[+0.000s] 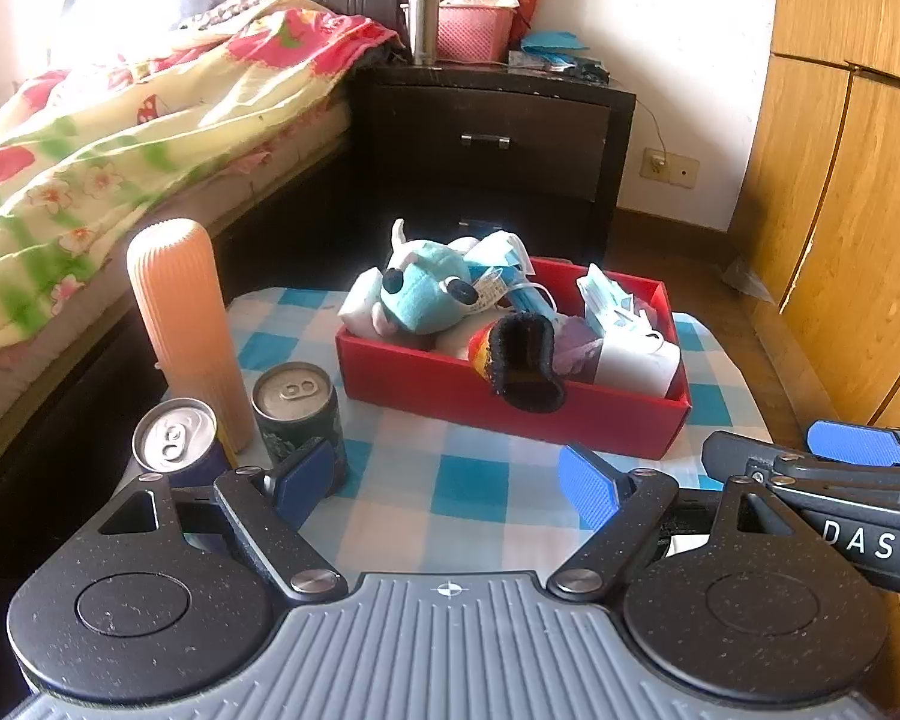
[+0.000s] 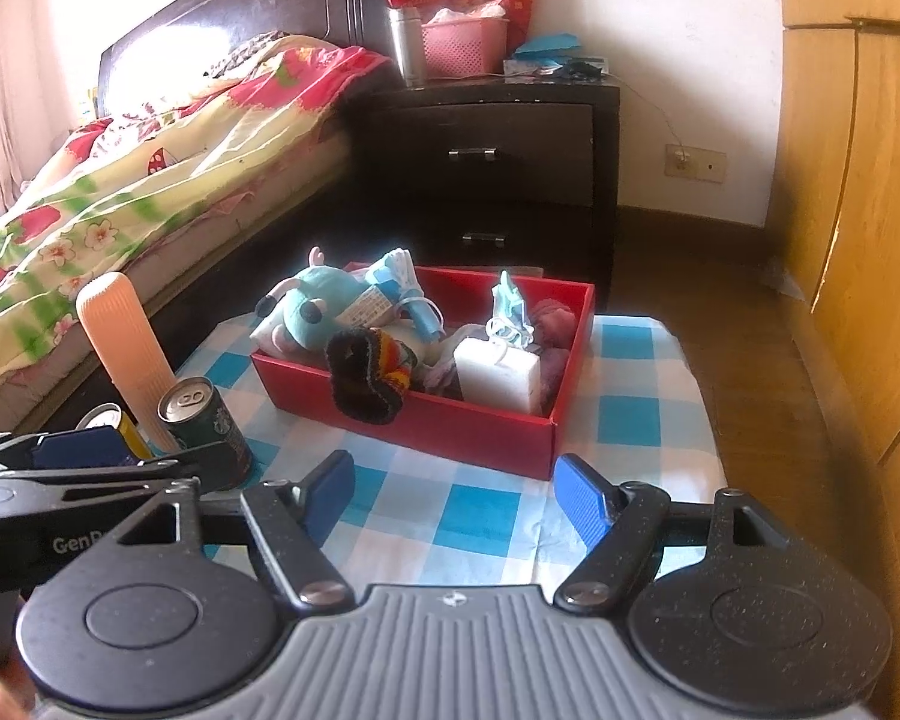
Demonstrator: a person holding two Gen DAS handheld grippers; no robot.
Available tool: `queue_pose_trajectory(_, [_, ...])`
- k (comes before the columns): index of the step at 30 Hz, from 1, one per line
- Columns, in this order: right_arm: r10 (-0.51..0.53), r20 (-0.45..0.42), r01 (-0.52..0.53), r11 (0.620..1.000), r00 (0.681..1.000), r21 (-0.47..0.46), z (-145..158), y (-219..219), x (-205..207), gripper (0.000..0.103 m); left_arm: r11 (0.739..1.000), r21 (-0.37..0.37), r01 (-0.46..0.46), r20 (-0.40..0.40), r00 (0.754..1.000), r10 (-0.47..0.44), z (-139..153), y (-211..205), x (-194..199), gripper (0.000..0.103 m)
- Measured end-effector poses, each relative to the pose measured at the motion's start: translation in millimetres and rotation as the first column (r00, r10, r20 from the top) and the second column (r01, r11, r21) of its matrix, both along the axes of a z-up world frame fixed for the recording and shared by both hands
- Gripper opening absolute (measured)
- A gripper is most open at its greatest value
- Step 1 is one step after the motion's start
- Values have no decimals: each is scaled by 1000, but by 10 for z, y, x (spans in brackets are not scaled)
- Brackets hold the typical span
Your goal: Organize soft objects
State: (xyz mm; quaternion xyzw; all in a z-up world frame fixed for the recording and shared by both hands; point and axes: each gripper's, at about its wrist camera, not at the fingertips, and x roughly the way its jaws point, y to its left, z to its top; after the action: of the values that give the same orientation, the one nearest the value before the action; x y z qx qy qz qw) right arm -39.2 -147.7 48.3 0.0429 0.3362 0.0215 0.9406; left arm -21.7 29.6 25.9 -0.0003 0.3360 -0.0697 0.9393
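The soft things already lay heaped in the red box (image 1: 513,420), which stood toward the far edge of the table (image 1: 468,492) on its blue-and-white check cloth: a teal plush toy (image 1: 423,294) at the box's left end, face masks (image 1: 606,306) toward the right, a white block (image 2: 498,375) against the near wall, and a dark knitted piece (image 1: 525,369) draped over the near rim, half in and half out. The left gripper (image 1: 450,483) hung over the near edge with its fingers (image 1: 588,489) spread wide and nothing between them; the right gripper (image 2: 456,492) sat just beside it, fingers parted and likewise empty.

Judging by how things lay, the step in hand was probably tucking that knitted piece fully inside. A good approach would pinch it at the hanging fold, lift it clear of the rim and lay it in the middle, without dragging the light box or knocking the plush toy out.

Two drink cans (image 1: 297,414) and a tall ribbed orange cylinder (image 1: 186,330) stood at the table's left edge; they looked rigid. What lay beneath the heap was hidden, the purple cloth (image 2: 552,324) at the right end could not be identified, and the table's near corners were blocked by the grippers.
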Motion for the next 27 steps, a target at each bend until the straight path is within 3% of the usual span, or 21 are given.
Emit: queue_pose_trajectory(27, [-11, 19, 11, 1000, 1000, 11, 13, -15, -19, 52, 1000, -5, 22, 20, 1000, -22, -4, 8, -21, 81])
